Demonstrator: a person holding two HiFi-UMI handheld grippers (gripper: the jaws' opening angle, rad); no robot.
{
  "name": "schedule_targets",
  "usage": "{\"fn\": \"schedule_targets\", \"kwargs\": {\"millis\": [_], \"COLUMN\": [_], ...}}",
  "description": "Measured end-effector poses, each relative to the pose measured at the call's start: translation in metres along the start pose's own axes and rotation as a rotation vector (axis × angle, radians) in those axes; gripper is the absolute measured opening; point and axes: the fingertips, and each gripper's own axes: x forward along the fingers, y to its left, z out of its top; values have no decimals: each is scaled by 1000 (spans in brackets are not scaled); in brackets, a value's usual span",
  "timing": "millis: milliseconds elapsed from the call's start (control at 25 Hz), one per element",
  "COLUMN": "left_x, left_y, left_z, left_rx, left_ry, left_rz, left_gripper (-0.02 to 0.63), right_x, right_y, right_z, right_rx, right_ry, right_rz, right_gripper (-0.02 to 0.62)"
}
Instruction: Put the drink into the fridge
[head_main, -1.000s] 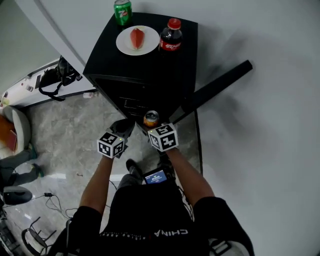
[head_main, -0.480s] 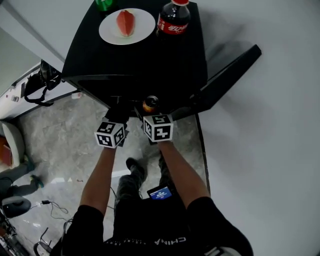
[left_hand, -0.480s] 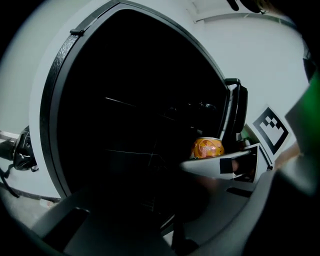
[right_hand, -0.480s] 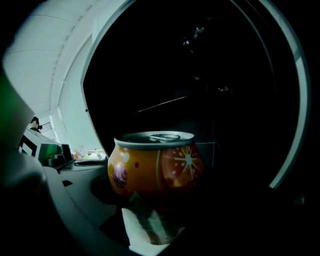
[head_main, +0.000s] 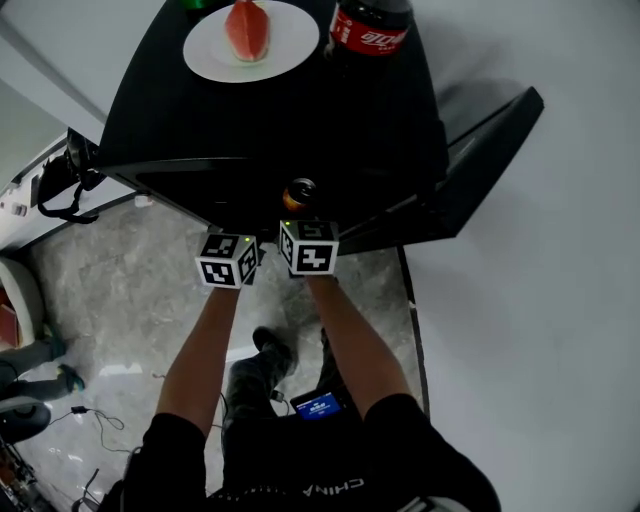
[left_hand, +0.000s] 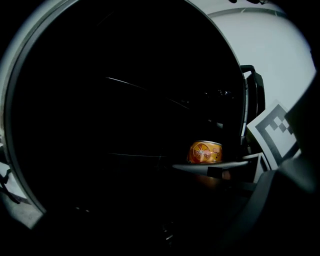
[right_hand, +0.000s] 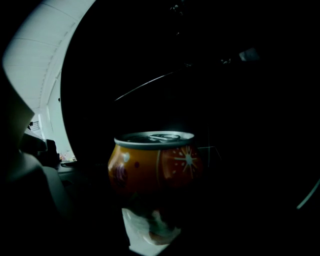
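The right gripper (head_main: 302, 222) is clamped on the can (right_hand: 155, 162), a glossy orange metal cylinder standing upright with its silver lid up, at the boxy black fridge's (head_main: 300, 110) dark mouth. The left gripper's (head_main: 236, 258) jaws are lost in darkness.

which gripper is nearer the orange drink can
Right. The right gripper grips the orange metal drink can; the left gripper sits to the can's left, apart from it.
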Motion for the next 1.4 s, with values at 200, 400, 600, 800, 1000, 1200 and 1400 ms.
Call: {"fn": "schedule_targets", "kwargs": {"millis": [200,400,600,800,1000,1200,1400], "left_x": [18,33,44,48,50,44,37], "left_y": [12,26,39,45,48,45,39], "left_z": [3,-2,-22,-26,-24,-23,-17], "left_rx": [54,78,84,82,67,67,75], "left_ry": [1,10,38,40,37,53,59], "left_rz": [2,9,37,38,39,43,52], "left_gripper": [11,11,11,11,11,11,11], "right_x": [24,43,62,63,69,64,64], "right_y": [-8,-9,-10,-2,-5,-1,-13], "right_z": [3,8,-3,37,41,41,7], "right_rx": [-54,-90,-128,-211,-210,-213,-140], "right_ry": [-45,-91,-102,-224,-236,-222,-114], "right_rz": [-56,-71,-65,-81,-77,-60,-59], "right_gripper": [348,348,348,348,349,351,367]}}
